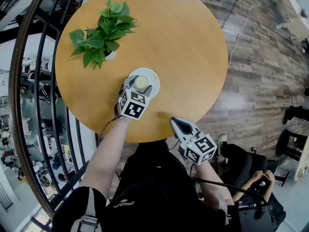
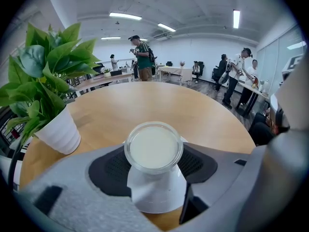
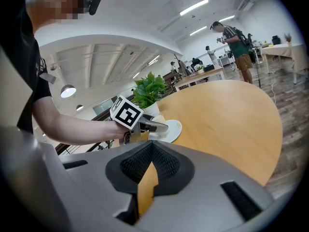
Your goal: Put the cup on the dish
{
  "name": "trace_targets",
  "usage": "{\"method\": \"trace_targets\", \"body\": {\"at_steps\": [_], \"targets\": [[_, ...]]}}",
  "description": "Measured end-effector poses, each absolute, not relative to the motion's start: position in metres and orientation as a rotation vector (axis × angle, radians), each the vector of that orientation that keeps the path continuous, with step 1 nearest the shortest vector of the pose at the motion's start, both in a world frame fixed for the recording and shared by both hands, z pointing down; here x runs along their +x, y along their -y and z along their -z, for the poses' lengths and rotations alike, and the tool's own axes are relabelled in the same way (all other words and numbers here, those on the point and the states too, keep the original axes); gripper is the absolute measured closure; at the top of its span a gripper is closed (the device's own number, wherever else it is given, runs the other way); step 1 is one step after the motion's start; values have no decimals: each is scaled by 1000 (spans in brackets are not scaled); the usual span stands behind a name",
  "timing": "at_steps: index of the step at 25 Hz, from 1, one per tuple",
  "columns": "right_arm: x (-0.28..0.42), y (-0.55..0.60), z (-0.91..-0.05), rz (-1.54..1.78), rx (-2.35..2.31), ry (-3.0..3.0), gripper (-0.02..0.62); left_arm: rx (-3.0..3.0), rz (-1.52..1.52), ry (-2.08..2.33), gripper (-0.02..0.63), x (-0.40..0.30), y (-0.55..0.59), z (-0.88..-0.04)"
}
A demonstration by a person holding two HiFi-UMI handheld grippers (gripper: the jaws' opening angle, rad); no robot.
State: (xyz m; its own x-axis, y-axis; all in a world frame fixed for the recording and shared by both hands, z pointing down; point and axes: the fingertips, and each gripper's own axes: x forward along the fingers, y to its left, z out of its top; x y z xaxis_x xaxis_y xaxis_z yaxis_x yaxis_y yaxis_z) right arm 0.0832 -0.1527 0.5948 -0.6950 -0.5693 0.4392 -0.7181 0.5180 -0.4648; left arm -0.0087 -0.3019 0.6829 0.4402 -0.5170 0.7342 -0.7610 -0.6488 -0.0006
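A clear cup (image 1: 141, 82) of milky liquid stands on the white dish (image 1: 154, 76) near the front left of the round wooden table (image 1: 183, 42). My left gripper (image 1: 140, 85) reaches over the dish with the cup (image 2: 153, 146) between its black pads (image 2: 108, 170); both pads lie against the cup's sides. White dish (image 2: 157, 199) shows under the cup. My right gripper (image 1: 176, 123) hovers at the table's near edge, right of the dish, shut and holding nothing. From the right gripper view (image 3: 151, 146) the dish (image 3: 174, 128) lies ahead to the left.
A leafy plant in a white pot (image 1: 101, 33) stands just beyond the dish, to its left. A black railing (image 1: 29, 105) curves round the table's left side. A seated person (image 1: 256, 178) is at the lower right. Wooden floor with cables lies to the right.
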Motion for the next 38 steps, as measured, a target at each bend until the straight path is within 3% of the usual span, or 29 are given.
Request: {"method": "trace_targets", "body": {"at_steps": [10,38], "targets": [[83,149,-595,-930,1097,2525,598,2377,-996,1101,288,-7,300,-682],[79,142,-568,-875,1108,2579,598,2379,-943,1171,287,-20,283,-648]]}}
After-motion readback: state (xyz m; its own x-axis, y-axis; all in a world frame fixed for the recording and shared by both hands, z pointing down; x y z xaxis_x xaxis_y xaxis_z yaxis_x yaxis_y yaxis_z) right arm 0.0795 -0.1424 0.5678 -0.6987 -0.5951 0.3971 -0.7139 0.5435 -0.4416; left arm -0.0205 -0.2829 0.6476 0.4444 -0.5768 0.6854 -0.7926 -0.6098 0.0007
